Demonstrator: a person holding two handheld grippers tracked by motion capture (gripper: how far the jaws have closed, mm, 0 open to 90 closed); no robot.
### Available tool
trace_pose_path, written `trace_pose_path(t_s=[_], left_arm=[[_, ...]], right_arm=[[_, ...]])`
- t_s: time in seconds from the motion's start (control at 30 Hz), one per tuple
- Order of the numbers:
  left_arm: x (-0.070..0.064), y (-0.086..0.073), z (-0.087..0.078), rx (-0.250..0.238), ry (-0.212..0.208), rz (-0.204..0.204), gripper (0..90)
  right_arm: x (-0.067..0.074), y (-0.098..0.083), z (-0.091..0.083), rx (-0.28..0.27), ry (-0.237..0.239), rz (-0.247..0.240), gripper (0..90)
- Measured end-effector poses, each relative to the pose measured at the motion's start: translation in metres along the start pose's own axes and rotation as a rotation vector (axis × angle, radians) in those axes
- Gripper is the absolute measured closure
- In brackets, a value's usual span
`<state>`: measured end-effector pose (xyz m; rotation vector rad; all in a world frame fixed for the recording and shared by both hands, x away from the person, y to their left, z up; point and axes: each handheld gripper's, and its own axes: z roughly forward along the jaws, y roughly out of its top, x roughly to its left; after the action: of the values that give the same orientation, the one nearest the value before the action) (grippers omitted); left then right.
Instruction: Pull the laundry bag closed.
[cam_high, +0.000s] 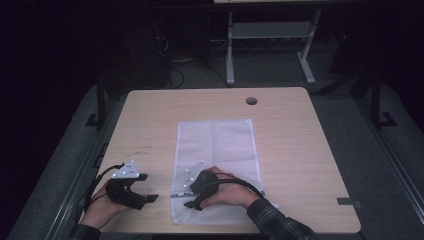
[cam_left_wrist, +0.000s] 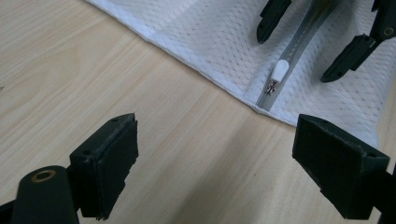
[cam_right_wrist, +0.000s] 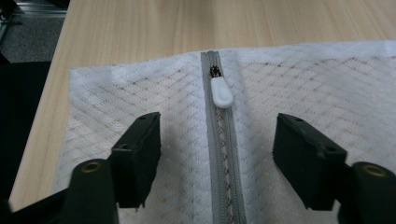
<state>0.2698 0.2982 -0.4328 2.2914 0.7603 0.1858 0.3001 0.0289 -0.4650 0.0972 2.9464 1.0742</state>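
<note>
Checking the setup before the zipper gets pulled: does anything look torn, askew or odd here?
Nothing stands out. The white mesh zipper bag lies flat on the light wooden table, its grey zipper straight, the white pull tab intact near the bag's edge.

Right gripper (cam_right_wrist: 217, 154): jaws apart, straddling the zipper (cam_right_wrist: 219, 158); its white pull tab (cam_right_wrist: 221, 92) lies just ahead, unblocked.
Left gripper (cam_left_wrist: 215, 158): jaws wide over bare table (cam_left_wrist: 93, 70).
Obstacle: mesh bag (cam_high: 215, 145) lies flat.

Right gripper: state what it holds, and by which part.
Nothing. The right gripper stands open over the mesh bag, its fingers either side of the zipper, short of the white pull tab.
</note>
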Motion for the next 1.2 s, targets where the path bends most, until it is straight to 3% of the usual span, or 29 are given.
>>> trace_pose_path(t_s=[0.17, 0.2, 0.27, 0.33, 0.43, 0.5, 0.53, 0.77, 0.97, 1.2], left_arm=[[-0.001, 0.001, 0.000, 0.000, 0.000, 0.002, 13.9], [-0.001, 0.001, 0.001, 0.002, -0.001, 0.005, 13.9], [-0.001, 0.001, 0.001, 0.004, -0.001, 0.006, 14.1], [-0.002, 0.001, 0.001, 0.004, -0.003, 0.007, 14.1], [-0.002, 0.001, 0.001, 0.000, -0.006, 0.005, 14.1], [-0.002, 0.002, 0.001, -0.002, -0.011, 0.004, 14.1], [-0.003, 0.002, 0.001, -0.002, -0.017, 0.004, 14.1], [-0.005, 0.005, 0.001, -0.017, -0.051, -0.007, 14.4], [-0.016, 0.014, 0.006, -0.028, -0.113, -0.010, 15.6], [-0.027, 0.028, 0.020, -0.026, -0.127, 0.008, 15.8]], right_arm=[[0.001, -0.001, -0.002, -0.005, -0.001, -0.003, 42.6], [0.002, -0.001, -0.003, -0.006, 0.001, 0.000, 50.8], [0.002, -0.001, -0.004, -0.006, 0.001, 0.001, 53.8], [0.000, -0.002, -0.005, -0.006, -0.008, 0.015, 64.7], [-0.001, -0.002, -0.006, -0.005, -0.011, 0.024, 71.3], [-0.003, -0.003, -0.006, -0.011, -0.008, 0.043, 83.5], [-0.004, -0.003, -0.006, -0.013, -0.003, 0.059, 84.9], [-0.005, -0.004, -0.008, -0.033, -0.012, 0.083, 86.2], [-0.007, -0.003, -0.023, -0.093, -0.037, 0.119, 86.2], [-0.007, -0.003, -0.033, -0.114, -0.052, 0.122, 86.1]])
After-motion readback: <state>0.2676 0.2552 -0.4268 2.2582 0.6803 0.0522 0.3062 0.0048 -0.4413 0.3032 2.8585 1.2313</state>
